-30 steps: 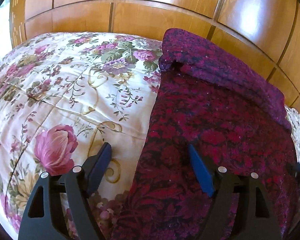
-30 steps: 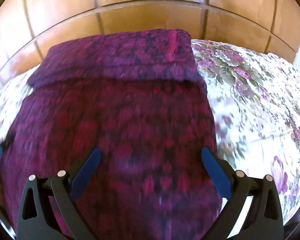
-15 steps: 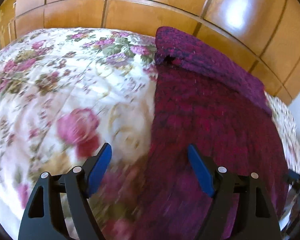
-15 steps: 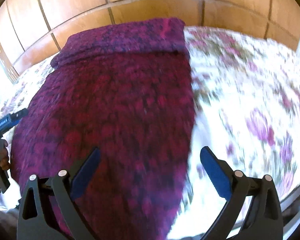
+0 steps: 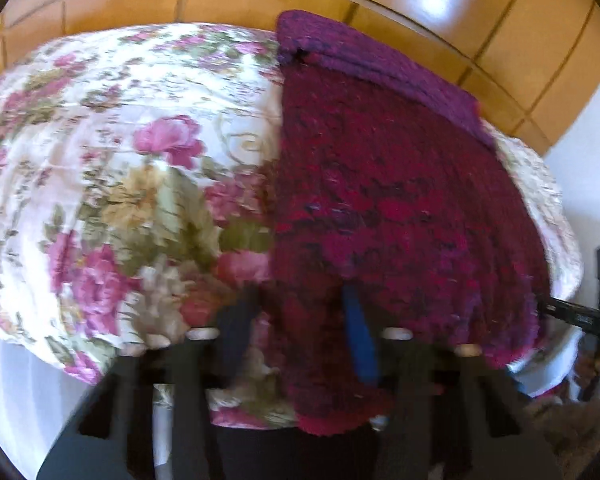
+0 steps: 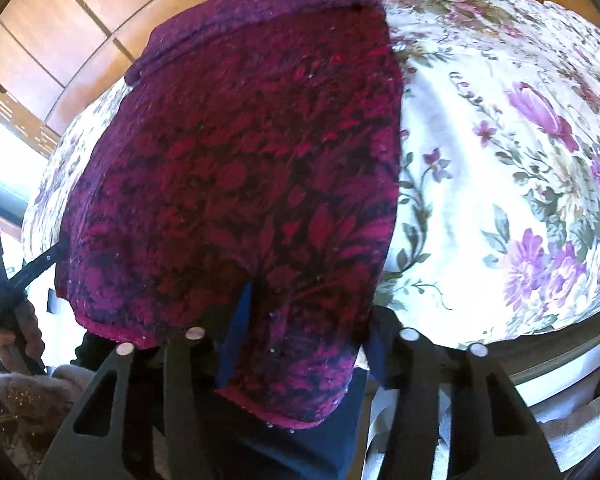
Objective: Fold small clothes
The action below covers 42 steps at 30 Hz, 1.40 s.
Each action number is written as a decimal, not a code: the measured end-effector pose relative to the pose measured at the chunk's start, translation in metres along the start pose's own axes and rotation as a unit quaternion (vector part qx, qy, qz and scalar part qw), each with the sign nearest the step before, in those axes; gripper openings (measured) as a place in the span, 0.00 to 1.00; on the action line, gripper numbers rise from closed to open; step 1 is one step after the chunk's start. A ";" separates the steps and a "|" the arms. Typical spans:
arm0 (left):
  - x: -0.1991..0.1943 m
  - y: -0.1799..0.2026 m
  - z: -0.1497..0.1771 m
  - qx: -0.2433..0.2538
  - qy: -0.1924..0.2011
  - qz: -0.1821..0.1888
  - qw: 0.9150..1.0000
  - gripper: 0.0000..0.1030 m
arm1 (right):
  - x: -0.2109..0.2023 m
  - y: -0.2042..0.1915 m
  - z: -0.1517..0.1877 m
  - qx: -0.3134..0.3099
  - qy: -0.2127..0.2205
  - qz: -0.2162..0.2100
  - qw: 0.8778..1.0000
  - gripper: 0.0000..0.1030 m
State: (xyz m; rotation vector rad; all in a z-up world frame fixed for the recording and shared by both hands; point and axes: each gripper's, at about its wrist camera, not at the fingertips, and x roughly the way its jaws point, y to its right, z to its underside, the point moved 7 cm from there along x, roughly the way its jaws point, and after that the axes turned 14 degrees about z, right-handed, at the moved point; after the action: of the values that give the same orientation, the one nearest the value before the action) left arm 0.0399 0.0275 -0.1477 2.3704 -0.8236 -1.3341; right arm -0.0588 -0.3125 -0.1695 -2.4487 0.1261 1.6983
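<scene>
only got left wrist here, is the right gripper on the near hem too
observer: yes, the right gripper has the maroon garment's near right corner between its jaws, which have just been closing on it.
operator: is that corner lying flat on the bed
observer: no, the hem there hangs down past the near edge of the floral bedspread.

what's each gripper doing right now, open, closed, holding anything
Left gripper: jaws just closing on the near hem of the red garment.
Right gripper: jaws just closing on the same hem.
</scene>
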 end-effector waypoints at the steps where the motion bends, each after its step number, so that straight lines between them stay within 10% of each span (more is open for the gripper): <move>1: -0.001 0.001 -0.001 -0.001 0.000 0.004 1.000 0.18 | -0.003 -0.002 -0.002 -0.006 -0.001 -0.003 1.000 0.30; 16: -0.040 0.019 -0.101 -0.061 0.097 0.147 0.982 0.10 | -0.055 0.007 -0.075 0.101 0.086 -0.127 0.983 0.16; 28: 0.041 -0.002 -0.197 -0.115 0.075 0.144 0.980 0.10 | -0.001 0.022 -0.177 0.171 0.075 -0.112 0.976 0.16; 32: 0.060 -0.017 -0.214 -0.158 0.066 0.152 0.973 0.18 | 0.014 0.024 -0.184 0.181 0.062 -0.108 0.975 0.18; 33: 0.062 -0.021 -0.217 -0.172 0.069 0.158 0.970 0.33 | 0.015 0.026 -0.185 0.186 0.062 -0.112 0.974 0.18; 37: 0.047 -0.035 -0.230 -0.208 0.111 0.178 0.956 0.54 | 0.012 0.026 -0.187 0.190 0.066 -0.140 0.969 0.37; 42: 0.026 -0.051 -0.226 -0.194 0.133 0.146 0.961 0.70 | -0.010 0.030 -0.195 0.208 0.103 -0.176 0.957 0.76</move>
State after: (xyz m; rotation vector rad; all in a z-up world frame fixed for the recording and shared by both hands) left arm 0.2592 0.0475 -0.0728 1.9734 -0.7202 -0.9311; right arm 0.1124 -0.3765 -0.0954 -2.1639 0.0584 1.1334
